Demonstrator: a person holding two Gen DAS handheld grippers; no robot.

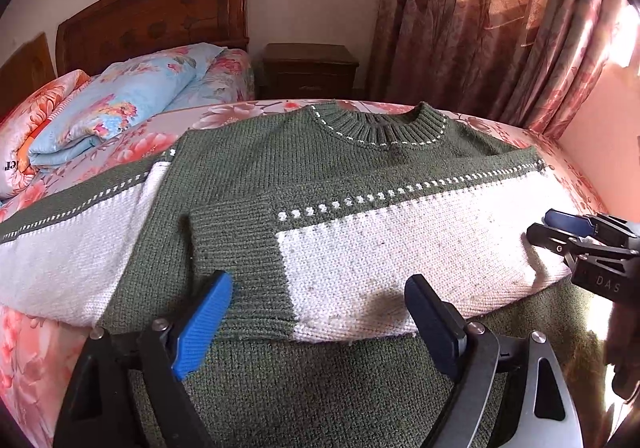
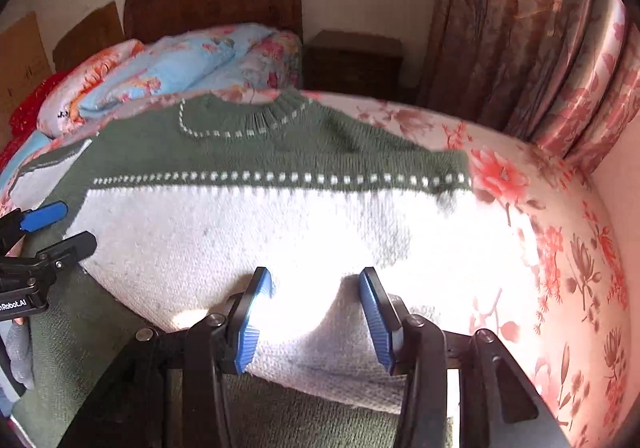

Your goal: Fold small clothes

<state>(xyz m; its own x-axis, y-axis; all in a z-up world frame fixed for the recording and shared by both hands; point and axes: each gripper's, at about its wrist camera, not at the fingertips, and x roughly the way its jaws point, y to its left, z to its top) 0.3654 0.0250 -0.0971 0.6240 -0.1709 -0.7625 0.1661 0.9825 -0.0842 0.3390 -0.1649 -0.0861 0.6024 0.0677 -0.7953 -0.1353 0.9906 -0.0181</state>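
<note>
Your sweater runs off the lower edge of both frames, its hem unseen. In the right wrist view the neckline is blurred, and the far sleeve is cut off at left.

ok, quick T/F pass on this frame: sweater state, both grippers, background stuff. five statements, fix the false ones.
1. The sweater lies on the bed with its collar away from the cameras. True.
2. The right sleeve is folded across the chest. True.
3. The left gripper is shut on the hem. False: its jaws stand wide apart, with nothing pinched between them.
4. The right gripper is open over the white knit. True.
5. The nightstand is white. False: it is dark brown wood, beside the floral curtain.
</note>
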